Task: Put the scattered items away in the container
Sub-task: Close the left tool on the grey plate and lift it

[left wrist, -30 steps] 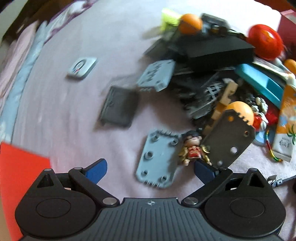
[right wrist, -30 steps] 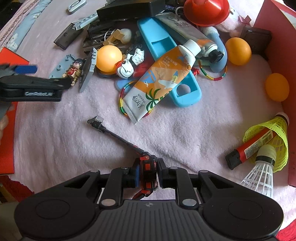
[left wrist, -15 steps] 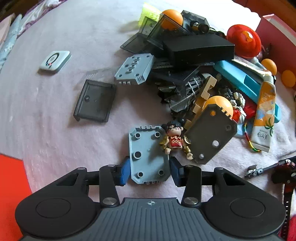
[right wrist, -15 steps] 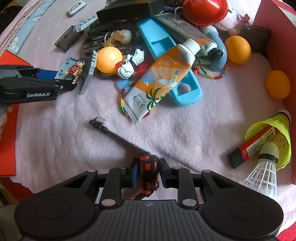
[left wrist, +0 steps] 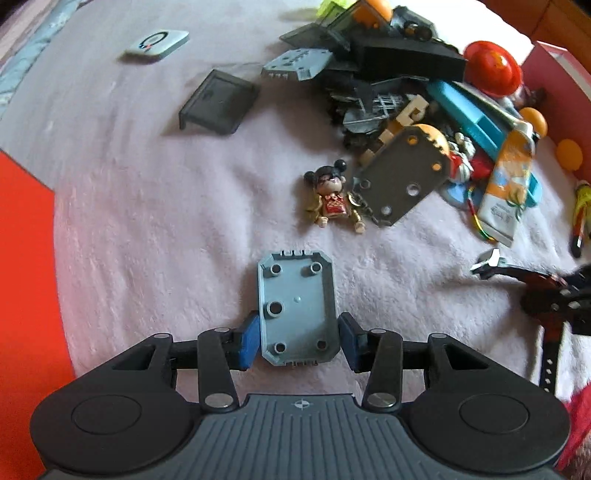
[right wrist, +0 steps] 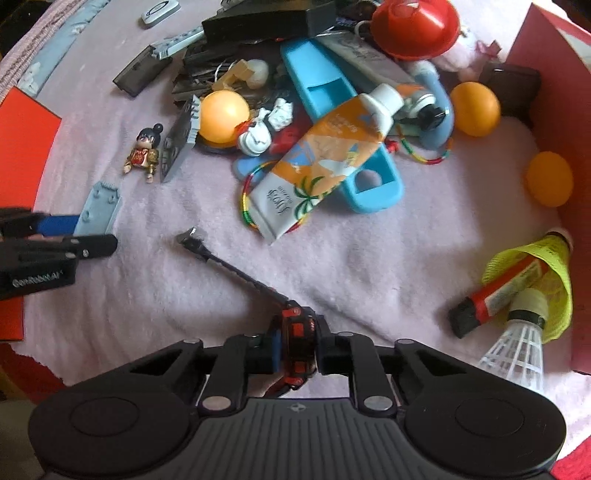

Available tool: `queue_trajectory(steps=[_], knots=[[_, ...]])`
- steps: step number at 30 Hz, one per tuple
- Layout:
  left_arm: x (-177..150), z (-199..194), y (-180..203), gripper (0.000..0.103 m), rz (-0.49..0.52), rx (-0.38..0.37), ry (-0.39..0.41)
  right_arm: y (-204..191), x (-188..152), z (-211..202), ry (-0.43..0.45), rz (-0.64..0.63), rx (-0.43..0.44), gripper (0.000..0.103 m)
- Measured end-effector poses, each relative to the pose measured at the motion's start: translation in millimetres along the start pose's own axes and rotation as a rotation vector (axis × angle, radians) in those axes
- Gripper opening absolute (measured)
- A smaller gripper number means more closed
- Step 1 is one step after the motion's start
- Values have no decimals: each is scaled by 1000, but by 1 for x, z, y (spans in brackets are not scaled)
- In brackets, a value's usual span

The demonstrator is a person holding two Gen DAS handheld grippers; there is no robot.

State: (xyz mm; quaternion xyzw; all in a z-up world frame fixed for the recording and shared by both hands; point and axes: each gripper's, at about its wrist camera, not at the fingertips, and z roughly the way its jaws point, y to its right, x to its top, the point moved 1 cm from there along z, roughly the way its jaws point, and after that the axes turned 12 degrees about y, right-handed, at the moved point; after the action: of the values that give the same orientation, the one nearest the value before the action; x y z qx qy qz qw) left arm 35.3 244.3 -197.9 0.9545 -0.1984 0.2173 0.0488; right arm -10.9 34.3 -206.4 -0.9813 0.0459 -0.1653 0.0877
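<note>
A: Left wrist view first. What does the left gripper [left wrist: 298,339] have?

B: Its blue pads have just closed in on the light blue plastic plate [left wrist: 297,310] and sit against its two long edges, so the plate is clamped between them. The plate lies flat over the pink fleece blanket [left wrist: 166,206], studs and holes facing up.

A: And past it?

B: A small doll figure [left wrist: 332,201] with black hair buns lies just beyond the plate, apart from it. A dark grey plate [left wrist: 402,181] leans on an orange ball right beside the doll. Farther off is a smoky transparent lid [left wrist: 218,101], and an orange box edge [left wrist: 26,236] runs along the left.

A: Now the right wrist view.

B: The right gripper [right wrist: 295,350] is nearly closed, its jaws having just tightened, pinching the body of a black and red wristwatch [right wrist: 297,345]. The strap stretches away across the blanket.

A: The rest of the clutter?

B: An orange and white tube [right wrist: 321,162] rests across a blue plastic case [right wrist: 332,110]. A red toy helmet [right wrist: 415,27] sits at the top. A white shuttlecock [right wrist: 517,350] and a yellow one lie by the pink box wall [right wrist: 554,92] on the right.
</note>
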Motion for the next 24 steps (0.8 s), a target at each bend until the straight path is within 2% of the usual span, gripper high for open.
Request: queue_trajectory(steps=[2, 4, 6, 17, 24], knots=[[5, 5, -1, 52, -16, 0, 9, 2, -1, -4, 5, 0, -11, 18], [9, 9, 0, 52, -17, 2, 14, 4, -4, -9, 8, 3, -21, 18], [12, 7, 0, 46, -14, 0, 21, 7, -6, -14, 9, 16, -23, 18], [10, -31, 12, 44, -51, -60, 46, 15, -8, -46, 27, 116, -36, 18], [18, -55, 36, 44, -63, -106, 77, 9, -2, -66, 55, 106, -36, 18]])
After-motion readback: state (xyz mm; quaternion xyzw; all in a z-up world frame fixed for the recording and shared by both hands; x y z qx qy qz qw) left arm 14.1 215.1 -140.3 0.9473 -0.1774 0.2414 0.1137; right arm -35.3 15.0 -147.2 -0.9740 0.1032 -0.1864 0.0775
